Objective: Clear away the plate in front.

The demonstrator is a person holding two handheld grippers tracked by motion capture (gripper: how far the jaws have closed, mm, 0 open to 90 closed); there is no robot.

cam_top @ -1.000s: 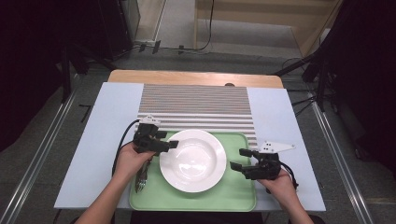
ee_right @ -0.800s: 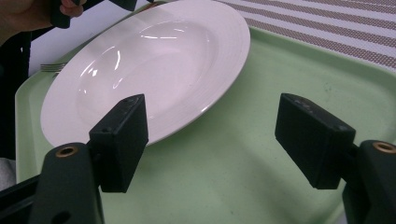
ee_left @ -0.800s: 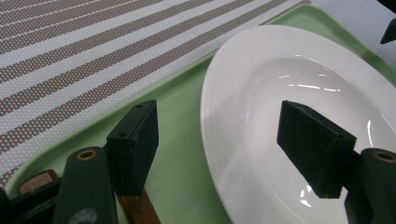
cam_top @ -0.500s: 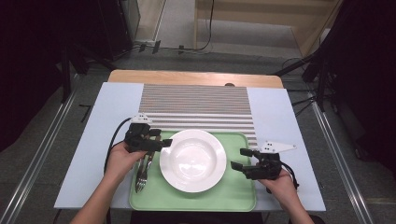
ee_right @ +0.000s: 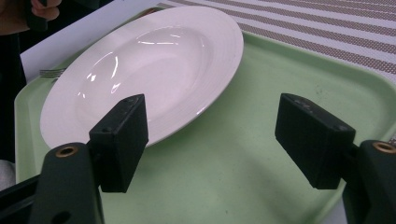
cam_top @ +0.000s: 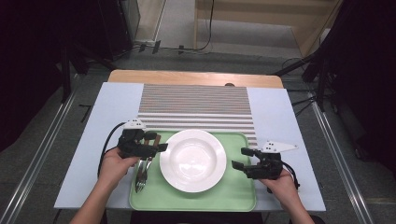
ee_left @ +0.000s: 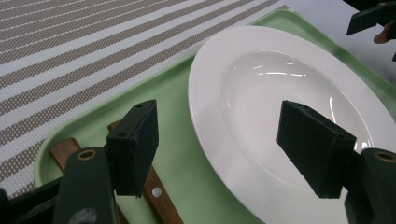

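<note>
Two handheld grippers, left gripper (cam_top: 150,142) and right gripper (cam_top: 243,158); matte black, blocky rectangular jaws on dark green arms with brass-ringed screw holes; pale grey three-cornered plate on top; black cable looping behind; bare forearms, sleeveless.

Jaws apart, white plate (ee_left: 280,107), green tray (ee_left: 177,154)

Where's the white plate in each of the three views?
High view: white plate sits low centre on the green tray, between the left gripper and right gripper.
Left gripper view: fills the right half, partly behind the right-hand jaw.
Right gripper view: upper left, behind the left-hand jaw.
Shared landmark: the striped mat beyond the tray's far edge.
</note>
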